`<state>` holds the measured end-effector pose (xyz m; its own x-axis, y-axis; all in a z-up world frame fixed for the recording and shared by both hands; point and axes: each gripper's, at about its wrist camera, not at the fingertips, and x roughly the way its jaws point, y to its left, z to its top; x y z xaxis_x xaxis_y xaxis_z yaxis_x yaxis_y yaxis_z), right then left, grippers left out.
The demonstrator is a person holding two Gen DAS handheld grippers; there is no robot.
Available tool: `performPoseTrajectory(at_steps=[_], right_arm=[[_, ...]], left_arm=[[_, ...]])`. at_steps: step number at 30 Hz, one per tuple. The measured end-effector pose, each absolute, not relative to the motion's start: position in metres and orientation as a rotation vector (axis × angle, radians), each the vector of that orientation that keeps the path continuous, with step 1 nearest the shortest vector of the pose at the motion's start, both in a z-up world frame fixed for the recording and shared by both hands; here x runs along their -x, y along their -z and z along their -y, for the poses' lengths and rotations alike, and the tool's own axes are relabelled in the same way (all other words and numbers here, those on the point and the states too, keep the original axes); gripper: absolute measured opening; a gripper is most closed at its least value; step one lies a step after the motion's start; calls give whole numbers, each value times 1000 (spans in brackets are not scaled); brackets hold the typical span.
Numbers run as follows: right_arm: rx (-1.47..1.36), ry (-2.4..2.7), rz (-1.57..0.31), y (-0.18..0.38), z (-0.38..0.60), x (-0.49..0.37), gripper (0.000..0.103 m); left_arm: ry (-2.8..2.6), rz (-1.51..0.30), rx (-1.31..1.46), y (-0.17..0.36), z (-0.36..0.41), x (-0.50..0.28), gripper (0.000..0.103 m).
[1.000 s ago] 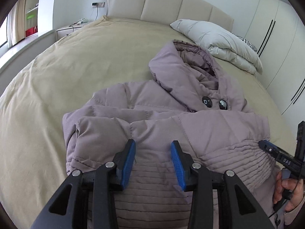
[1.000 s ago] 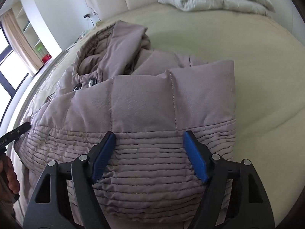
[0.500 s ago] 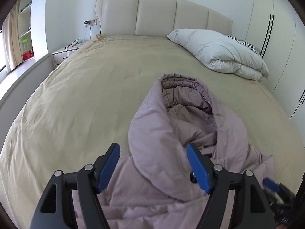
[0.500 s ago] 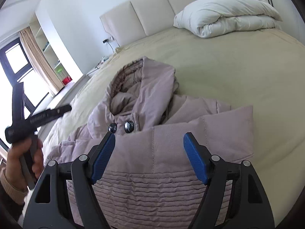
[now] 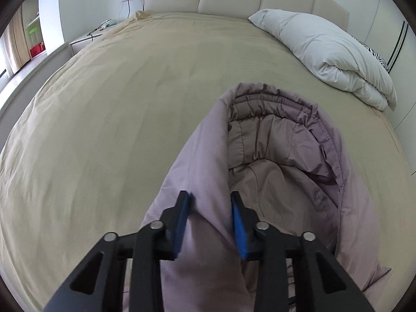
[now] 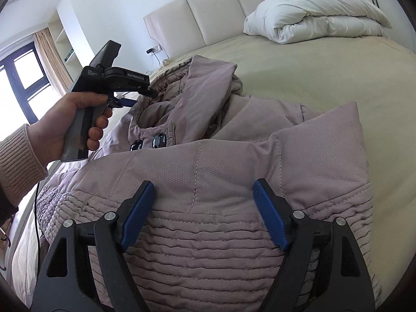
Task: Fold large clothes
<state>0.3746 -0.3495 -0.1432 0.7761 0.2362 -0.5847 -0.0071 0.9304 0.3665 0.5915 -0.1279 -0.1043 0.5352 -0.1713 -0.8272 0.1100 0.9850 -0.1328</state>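
Note:
A mauve padded jacket (image 6: 234, 171) lies folded on the bed, sleeves across its front, hood (image 5: 273, 140) toward the headboard. My left gripper (image 5: 209, 215) is shut on the left edge of the hood, fabric pinched between its blue pads. It also shows in the right wrist view (image 6: 140, 93), held by a hand at the hood's left rim. My right gripper (image 6: 202, 208) is open and empty, hovering over the ribbed hem (image 6: 208, 247) of the jacket, with two dark buttons (image 6: 148, 143) beyond it.
The beige bed sheet (image 5: 117, 104) spreads wide to the left and far side. A folded white duvet (image 5: 325, 52) lies at the far right by the padded headboard (image 6: 221, 7). A nightstand (image 5: 85, 39) and window stand at the left.
My left gripper moved forward from the jacket's body to the hood, opened wide, then closed on the hood's left edge. My right gripper lifted slightly and stayed open over the hem.

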Motion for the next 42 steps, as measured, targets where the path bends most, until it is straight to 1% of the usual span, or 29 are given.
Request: performPoseTrajectory(at_steps=[1, 2, 4, 8, 11, 13, 16, 20, 22, 24, 26, 27, 28, 29, 31, 33, 34, 37, 40, 42], right_arm=[[-359, -136, -672, 144, 349, -375, 79], [-360, -136, -670, 143, 352, -372, 79], [-360, -136, -670, 143, 353, -372, 79], [-367, -134, -653, 136, 358, -361, 78], [-460, -158, -616, 112, 365, -357, 78], [-449, -131, -589, 87, 364, -367, 78], [-372, -112, -622, 62, 353, -410, 78], [-331, -55, -722, 57, 342, -483, 78], [-325, -23, -752, 61, 336, -514, 78], [-378, 15, -822, 74, 338, -546, 78], [-451, 49, -846, 86, 346, -567, 78], [-462, 58, -849, 89, 348, -575, 68], [-461, 64, -850, 90, 350, -581, 48], [-466, 59, -853, 90, 353, -584, 37], [-508, 47, -827, 84, 364, -578, 19], [-490, 51, -782, 74, 370, -560, 12], [-480, 56, -763, 70, 372, -550, 11], [-481, 54, -707, 55, 379, -508, 9], [-450, 30, -629, 39, 375, -448, 9], [-416, 19, -594, 38, 367, -401, 9]], left_arm=[[172, -980, 71, 103, 124, -588, 19], [175, -969, 73, 100, 121, -582, 14], [189, -933, 70, 92, 118, -569, 11], [238, -818, 42, 62, 110, -527, 10], [280, -727, 19, 44, 105, -487, 10], [302, -680, 20, 38, 101, -462, 10], [316, -615, 0, 35, 96, -431, 10], [325, -570, 10, 36, 90, -408, 9], [330, -556, 16, 36, 86, -400, 9], [334, -533, 6, 34, 85, -391, 9], [339, -518, -2, 32, 82, -386, 9], [343, -514, -2, 32, 79, -384, 9], [346, -511, -4, 32, 78, -382, 9], [347, -510, -2, 33, 76, -380, 9], [343, -513, 19, 34, 72, -377, 9], [342, -524, 54, 34, 66, -373, 8], [341, -526, 69, 33, 64, -369, 8], [340, -529, 99, 29, 55, -349, 8], [337, -558, 150, 33, 40, -323, 7], [327, -600, 180, 42, 31, -306, 7]])
